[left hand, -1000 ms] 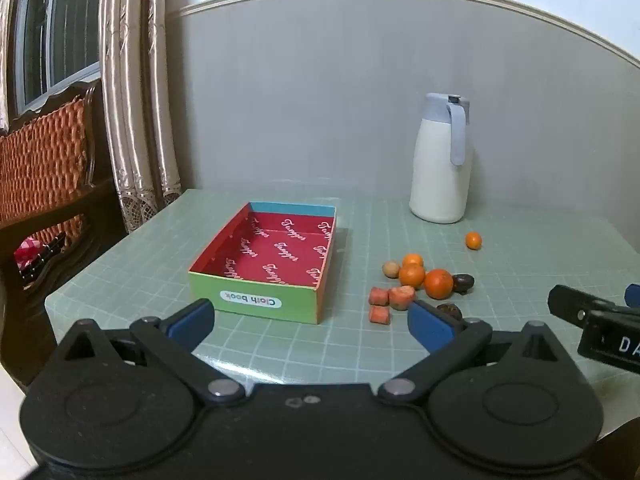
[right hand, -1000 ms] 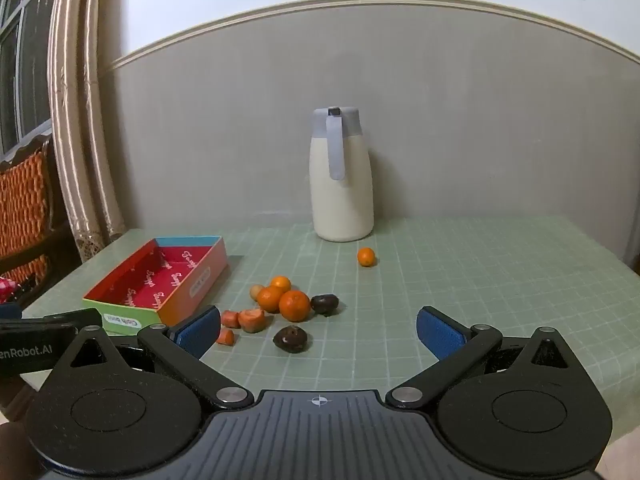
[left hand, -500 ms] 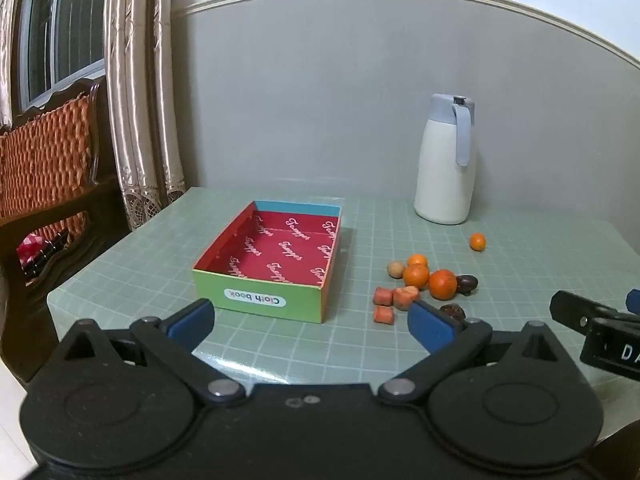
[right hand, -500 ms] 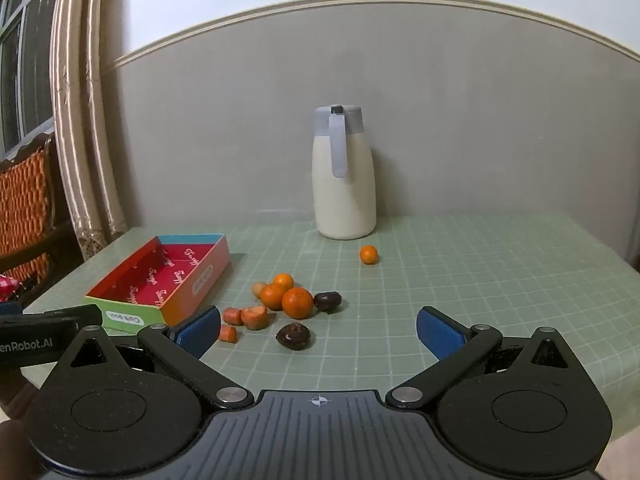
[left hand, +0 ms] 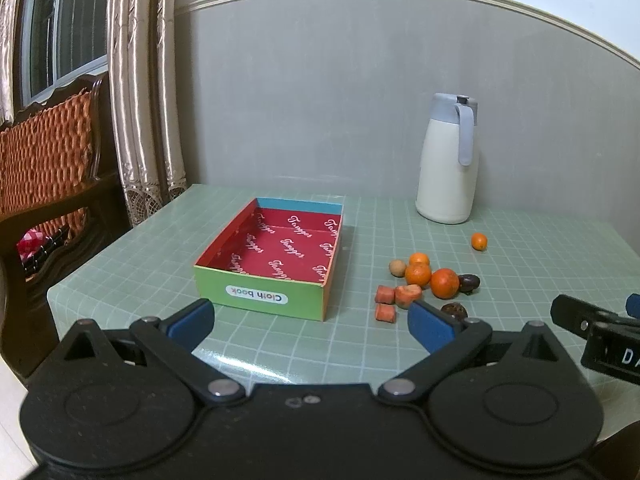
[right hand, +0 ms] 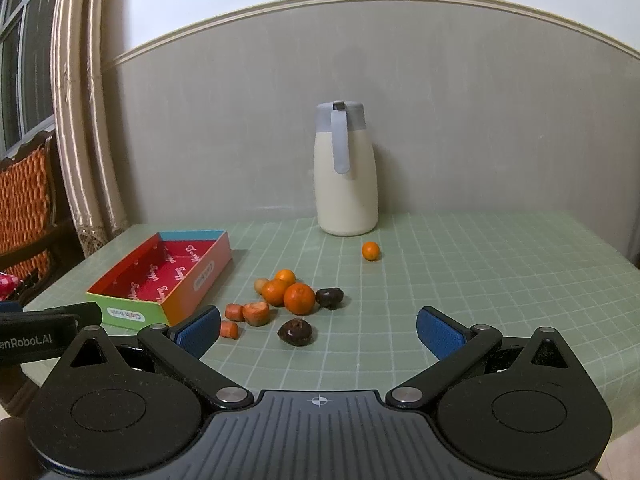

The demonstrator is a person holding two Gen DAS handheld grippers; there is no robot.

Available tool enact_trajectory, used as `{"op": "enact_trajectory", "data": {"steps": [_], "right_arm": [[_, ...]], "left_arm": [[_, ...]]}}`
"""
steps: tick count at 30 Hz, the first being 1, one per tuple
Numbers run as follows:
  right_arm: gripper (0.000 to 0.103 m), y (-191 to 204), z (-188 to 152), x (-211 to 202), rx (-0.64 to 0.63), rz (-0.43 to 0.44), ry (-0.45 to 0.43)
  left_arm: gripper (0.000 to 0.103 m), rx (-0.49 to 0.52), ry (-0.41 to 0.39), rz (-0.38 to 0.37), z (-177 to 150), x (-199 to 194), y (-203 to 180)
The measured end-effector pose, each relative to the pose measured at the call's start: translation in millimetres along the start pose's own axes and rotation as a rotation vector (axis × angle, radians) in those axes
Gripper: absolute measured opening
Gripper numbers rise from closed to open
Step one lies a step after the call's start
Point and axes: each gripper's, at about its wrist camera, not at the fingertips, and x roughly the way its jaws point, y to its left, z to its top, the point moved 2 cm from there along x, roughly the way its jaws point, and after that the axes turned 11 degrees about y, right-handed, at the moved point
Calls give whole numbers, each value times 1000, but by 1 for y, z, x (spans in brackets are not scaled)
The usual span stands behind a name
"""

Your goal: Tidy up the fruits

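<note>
My left gripper (left hand: 310,324) hangs at the near edge of the table (left hand: 540,264) with its blue pads spread wide and nothing between them, and my right gripper (right hand: 318,330) sits the same way, jaws apart and empty. In the left view the right tool pokes in at about 3 o'clock; in the right view the left tool shows at about 9 o'clock. Just past my right fingers, at 12 o'clock, lies a dark brown fruit (right hand: 295,332), with three reddish cut pieces (right hand: 245,314) close by at 11 o'clock. Behind those sits the main cluster: a large orange (right hand: 299,299) touching a smaller orange (right hand: 275,292), a third orange (right hand: 286,276) behind them, a pale round fruit (right hand: 261,285) at their left, and a second dark fruit (right hand: 330,297) against the large orange's right side. All of the fruit rests on the green checked cloth, none of it in the box (left hand: 256,288). The box, an open tray with a red lining and green front wall, stands to the left of the cluster, at 12 o'clock from my left gripper. Farther back, one small orange (right hand: 371,251) lies alone, well apart from the cluster. Beyond it a white jug (right hand: 346,172) with a grey lid stands upright near the wall. At 9 o'clock in the left view are a chair (left hand: 44,160) and curtains (left hand: 140,92).
</note>
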Motion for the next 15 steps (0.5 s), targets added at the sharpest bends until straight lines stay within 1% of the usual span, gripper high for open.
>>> {"op": "enact_trajectory", "data": {"steps": [15], "right_arm": [[103,1,-2,0,1,2,-2]], "left_arm": [[97,-2,3,1,1,1,0]]}}
